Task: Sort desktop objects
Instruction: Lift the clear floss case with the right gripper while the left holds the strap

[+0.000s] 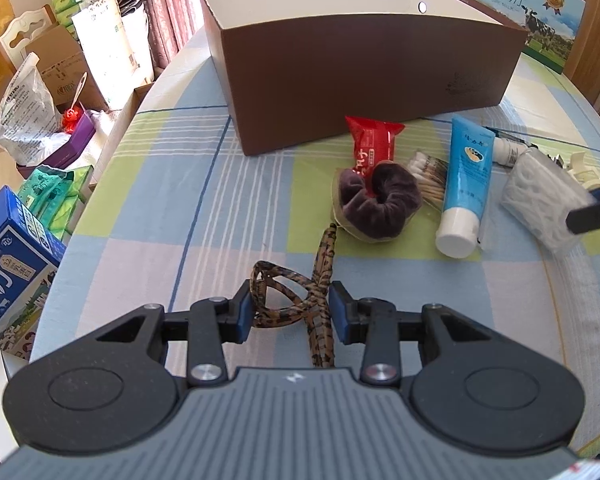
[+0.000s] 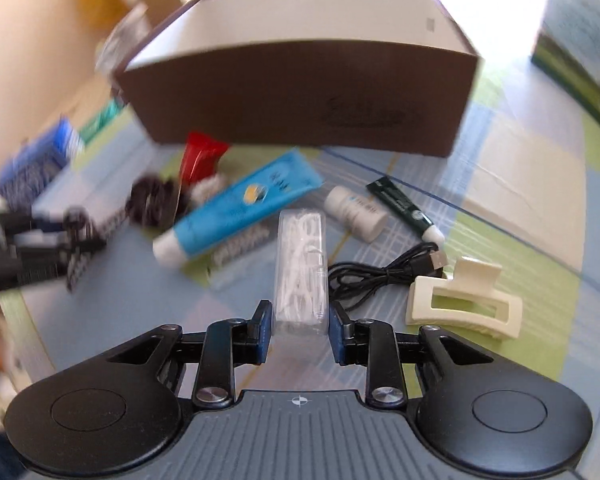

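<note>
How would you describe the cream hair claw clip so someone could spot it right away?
Start at the big brown box on the checked tablecloth, then come toward the near right edge. Right of the black USB cable lies the cream hair claw clip. It is the only pale, rectangular open-frame piece there.

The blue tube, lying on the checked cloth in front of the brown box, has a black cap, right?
Not quite: the cap is white, not black. The left wrist view shows the blue tube lying on the checked cloth in front of the brown box, white cap towards the camera.
</note>
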### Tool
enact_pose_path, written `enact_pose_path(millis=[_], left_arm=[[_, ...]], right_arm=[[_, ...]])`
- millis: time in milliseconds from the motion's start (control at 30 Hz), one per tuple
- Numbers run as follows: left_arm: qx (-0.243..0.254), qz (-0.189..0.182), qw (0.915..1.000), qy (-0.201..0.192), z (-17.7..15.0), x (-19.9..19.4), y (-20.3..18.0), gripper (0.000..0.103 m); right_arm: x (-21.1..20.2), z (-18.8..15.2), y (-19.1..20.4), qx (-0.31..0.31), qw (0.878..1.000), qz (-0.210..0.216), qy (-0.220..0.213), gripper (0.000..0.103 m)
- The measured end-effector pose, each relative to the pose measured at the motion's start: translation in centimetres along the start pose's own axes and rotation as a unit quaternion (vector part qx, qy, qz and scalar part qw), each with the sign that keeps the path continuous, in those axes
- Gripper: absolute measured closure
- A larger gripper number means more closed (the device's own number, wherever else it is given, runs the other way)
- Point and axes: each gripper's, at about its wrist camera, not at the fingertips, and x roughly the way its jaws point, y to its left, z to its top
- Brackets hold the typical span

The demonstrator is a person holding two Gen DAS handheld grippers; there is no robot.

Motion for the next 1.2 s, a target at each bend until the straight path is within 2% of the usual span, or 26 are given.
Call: enact_pose_path(millis=[67, 133, 167, 233, 367, 400, 467, 600, 933, 1200], left_arm=[[-0.002, 0.000, 1.0000, 0.002, -0.1, 0.0, -0.1, 0.070], [-0.003, 0.001, 1.0000, 0.004, -0.2, 0.1, 0.0, 0.070], [-0.005, 0.001, 1.0000, 0.005, -0.3, 0.1, 0.0, 0.070], [-0.007, 0.001, 1.0000, 0.005, -0.3, 0.1, 0.0, 0.069], [-0.010, 0.004, 0.9999, 0.005, -0.2, 0.3, -0.1, 0.069], [-0.010, 0.004, 0.9999, 0.005, -0.1, 0.4, -0.1, 0.069], [-0.011, 0.004, 0.9999, 0.006, 0.0, 0.5, -0.2, 0.069], [-0.008, 0.005, 0.9999, 0.006, 0.2, 0.6, -0.3, 0.069], [-0.006, 0.007, 0.9999, 0.005, 0.2, 0.2, -0.7, 0.070], [-0.012, 0.009, 0.9997, -0.018, 1.1, -1.4, -0.6, 0.070]], right_arm=[[0.5, -0.2, -0.1, 0.006, 1.000, 0.003, 0.000, 0.073], [0.8, -0.3, 0.1, 0.007, 1.000, 0.002, -0.008, 0.063], [0.9, -0.2, 0.1, 0.005, 1.000, 0.000, -0.012, 0.054], [1.6, 0.3, 0.3, -0.005, 1.000, -0.002, -0.018, 0.053], [2.8, 0.6, 0.7, -0.018, 0.999, -0.014, -0.023, 0.055], [2.9, 0.6, 0.9, -0.027, 0.999, -0.018, -0.026, 0.068], [2.9, 0.6, 1.2, -0.039, 0.999, -0.023, -0.026, 0.076], [2.6, 0.1, 1.3, -0.049, 0.998, -0.024, -0.026, 0.076], [1.0, -0.7, 0.5, -0.023, 0.999, -0.010, -0.032, 0.076], [-1.0, 0.3, -0.5, 0.005, 0.998, 0.000, -0.057, 0.076]])
